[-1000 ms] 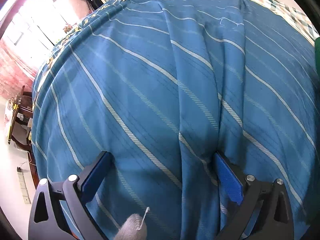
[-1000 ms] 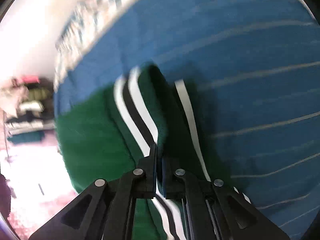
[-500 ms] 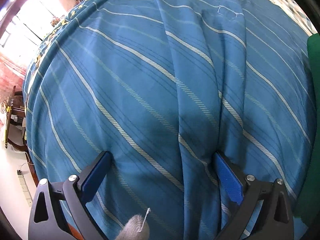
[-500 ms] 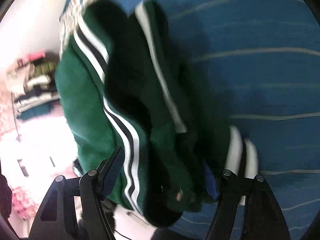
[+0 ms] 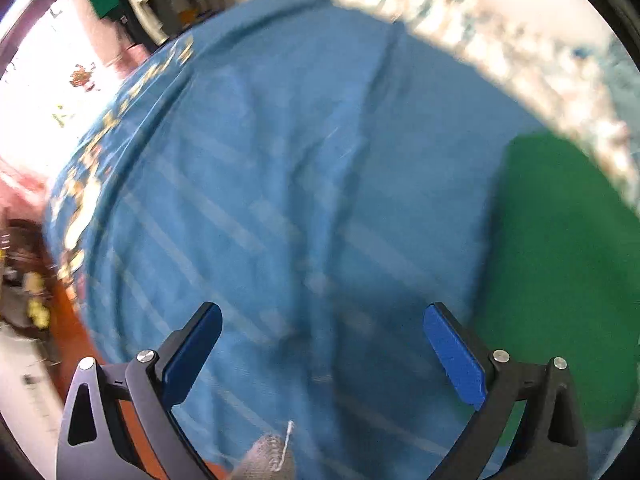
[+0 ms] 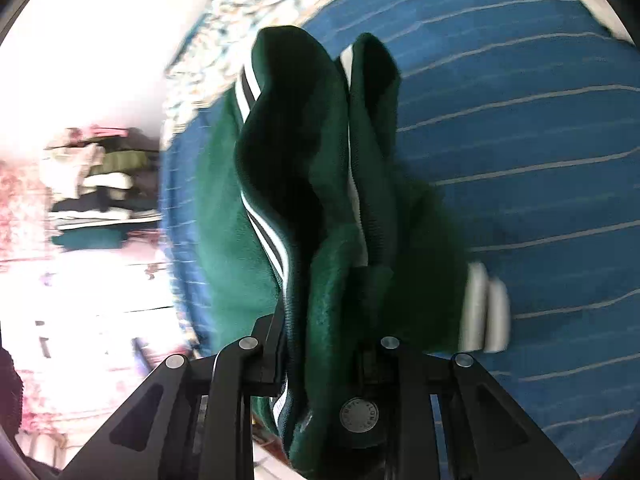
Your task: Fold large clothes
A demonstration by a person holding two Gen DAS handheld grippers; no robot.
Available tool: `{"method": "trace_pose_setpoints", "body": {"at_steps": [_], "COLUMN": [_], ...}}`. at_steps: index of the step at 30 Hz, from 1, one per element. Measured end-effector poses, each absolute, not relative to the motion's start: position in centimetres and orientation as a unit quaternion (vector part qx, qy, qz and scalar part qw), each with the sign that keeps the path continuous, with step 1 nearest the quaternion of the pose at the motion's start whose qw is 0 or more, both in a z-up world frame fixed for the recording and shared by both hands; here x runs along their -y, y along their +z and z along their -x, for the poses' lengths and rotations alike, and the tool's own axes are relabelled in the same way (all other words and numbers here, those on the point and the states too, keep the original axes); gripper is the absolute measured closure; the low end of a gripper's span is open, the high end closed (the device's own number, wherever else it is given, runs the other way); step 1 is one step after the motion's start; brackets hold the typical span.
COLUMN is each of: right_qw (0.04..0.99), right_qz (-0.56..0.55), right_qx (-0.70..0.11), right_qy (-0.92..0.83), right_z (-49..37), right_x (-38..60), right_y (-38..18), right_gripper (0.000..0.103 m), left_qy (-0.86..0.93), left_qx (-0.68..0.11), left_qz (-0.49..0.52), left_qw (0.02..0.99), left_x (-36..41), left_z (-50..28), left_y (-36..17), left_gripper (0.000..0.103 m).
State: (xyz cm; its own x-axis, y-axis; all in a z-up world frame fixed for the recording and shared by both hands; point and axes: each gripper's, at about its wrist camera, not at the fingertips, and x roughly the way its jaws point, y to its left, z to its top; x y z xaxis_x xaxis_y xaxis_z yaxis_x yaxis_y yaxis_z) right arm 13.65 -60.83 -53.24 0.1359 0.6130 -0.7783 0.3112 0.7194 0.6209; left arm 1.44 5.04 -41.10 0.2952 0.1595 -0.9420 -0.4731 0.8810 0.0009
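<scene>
Daylight from a blown-out window area up-left of the left gripper [image 5: 322,360]; heavy motion blur smears the blue bedsheet [image 5: 280,200] stripes, only the gripper is sharp. Right wrist view: white glare left of the right gripper [image 6: 320,360], green garment [image 6: 304,184] folds deep in shadow, sheet stripes fairly crisp. Strong fisheye bending, dark corners.

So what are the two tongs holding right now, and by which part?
The right tongs are closing on the green jacket, bunched near its striped edge and snap button. The left tongs stand open above the blue sheet, holding nothing.
</scene>
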Motion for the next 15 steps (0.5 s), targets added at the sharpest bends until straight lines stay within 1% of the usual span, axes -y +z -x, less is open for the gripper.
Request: {"method": "trace_pose_setpoints", "body": {"at_steps": [2,3,6,8,9,11,12,14,15], "right_qw": [0.64,0.635,0.618,0.625,0.621,0.578,0.572,0.568,0.572], "right_qz": [-0.367,-0.362,-0.36,-0.355,-0.37,-0.451,-0.454,-0.424,-0.41], "right_qx": [-0.67,-0.677,-0.696,-0.692,-0.688,-0.678,-0.681,-0.7,-0.705], "right_qy": [0.084,0.077,0.066,0.069,0.064,0.057,0.064,0.086,0.086], "right_z": [-14.2,-14.3,-14.9,-15.4,-15.3,-15.4,-15.7,-16.8,-17.1], "right_x": [61.9,61.9,61.3,61.2,61.6,62.7,62.7,62.2,61.9], "right_y": [-56.9,-58.2,-62.2,-63.6,-64.4,-67.1,-67.3,-66.0,-65.1], "right_gripper": [0.077,0.077,0.077,0.078,0.078,0.077,0.076,0.075,0.072], "left_qy": [0.159,0.144,0.099,0.1,0.101,0.106,0.103,0.086,0.08], "left_qx": [-0.542,-0.548,-0.572,-0.593,-0.595,-0.614,-0.617,-0.621,-0.623], "left_qz": [0.173,0.184,0.213,0.171,0.152,0.137,0.144,0.144,0.129], "left_qw": [0.806,0.803,0.786,0.78,0.783,0.77,0.767,0.766,0.768], "left_x": [-2.7,-1.7,1.7,4.0,4.8,5.0,4.7,3.9,3.9], "left_z": [-3.0,-4.0,-6.2,-7.0,-7.1,-7.2,-7.2,-7.8,-8.1], "left_y": [-39.9,-40.0,-42.3,-44.7,-45.3,-48.0,-48.4,-48.1,-47.7], "left_gripper": [0.0,0.0,0.0,0.0,0.0,0.0,0.0,0.0,0.0]}}
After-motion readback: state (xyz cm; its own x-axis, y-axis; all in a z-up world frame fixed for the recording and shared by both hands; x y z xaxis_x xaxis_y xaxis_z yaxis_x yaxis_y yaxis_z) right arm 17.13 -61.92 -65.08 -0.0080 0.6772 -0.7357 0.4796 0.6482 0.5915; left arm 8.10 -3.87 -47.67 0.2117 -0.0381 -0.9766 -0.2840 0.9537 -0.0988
